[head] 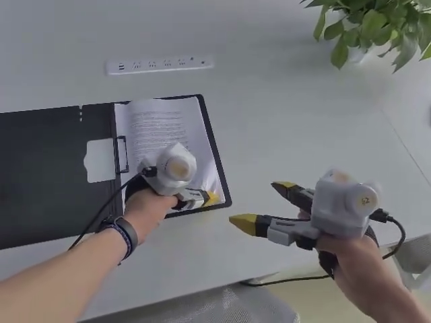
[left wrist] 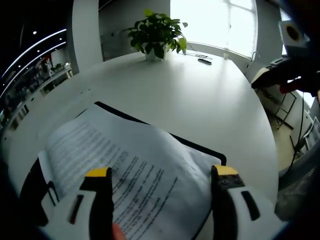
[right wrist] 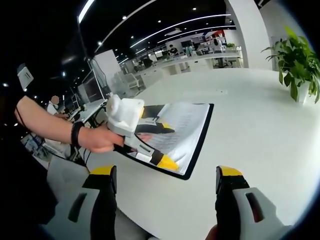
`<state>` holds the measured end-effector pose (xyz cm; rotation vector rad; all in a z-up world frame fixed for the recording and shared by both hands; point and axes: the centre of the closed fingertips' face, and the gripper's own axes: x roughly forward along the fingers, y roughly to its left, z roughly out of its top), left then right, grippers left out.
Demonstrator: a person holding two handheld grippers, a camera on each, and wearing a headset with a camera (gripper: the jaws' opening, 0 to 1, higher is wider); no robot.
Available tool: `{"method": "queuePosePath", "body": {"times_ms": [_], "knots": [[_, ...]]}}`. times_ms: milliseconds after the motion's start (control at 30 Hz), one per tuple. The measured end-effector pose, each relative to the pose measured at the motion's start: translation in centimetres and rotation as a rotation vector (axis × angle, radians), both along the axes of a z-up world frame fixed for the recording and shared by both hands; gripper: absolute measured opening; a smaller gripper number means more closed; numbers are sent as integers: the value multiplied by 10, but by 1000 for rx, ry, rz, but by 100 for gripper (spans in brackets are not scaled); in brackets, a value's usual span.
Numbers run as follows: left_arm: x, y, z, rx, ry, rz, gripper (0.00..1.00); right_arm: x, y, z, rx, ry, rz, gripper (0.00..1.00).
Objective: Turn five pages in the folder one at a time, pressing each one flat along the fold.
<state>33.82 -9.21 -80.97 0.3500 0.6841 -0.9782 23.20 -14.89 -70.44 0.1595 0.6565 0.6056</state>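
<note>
Near the tabletop's front edge, left of centre, the folder lies open, with printed pages on its right half. Left gripper — jaws spread — sits over the pages' near corner. Right gripper — jaws likewise apart — hangs beside the folder, clear of it.

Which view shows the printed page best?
Left gripper view: the page is close, text lines plain. Head view: the left gripper covers its lower part. Right gripper view: small and slanted.
</note>
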Motion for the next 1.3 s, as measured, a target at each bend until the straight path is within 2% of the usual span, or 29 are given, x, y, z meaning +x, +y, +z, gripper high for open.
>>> {"method": "queuePosePath", "body": {"times_ms": [267,533,633,867,1033,1200,1233,1300], "knots": [[1,1,0,-6,2,8,77,13,4,-5,2,-1,24,80],[1,1,1,-10,3,9,77,34,12,-8,36,-2,38,78],[1,1,1,-11,3,9,77,43,16,-7,76,-4,30,76],[2,2,1,-12,3,9,77,63,21,-16,147,21,10,69],[2,2,1,-13,4,5,77,74,26,-27,148,39,27,64],[2,2,1,-13,4,7,77,89,32,-37,219,76,3,55],[2,2,1,-13,4,7,77,92,33,-39,249,88,-14,54],[2,2,1,-14,4,7,77,95,35,-46,275,106,-31,53]]}}
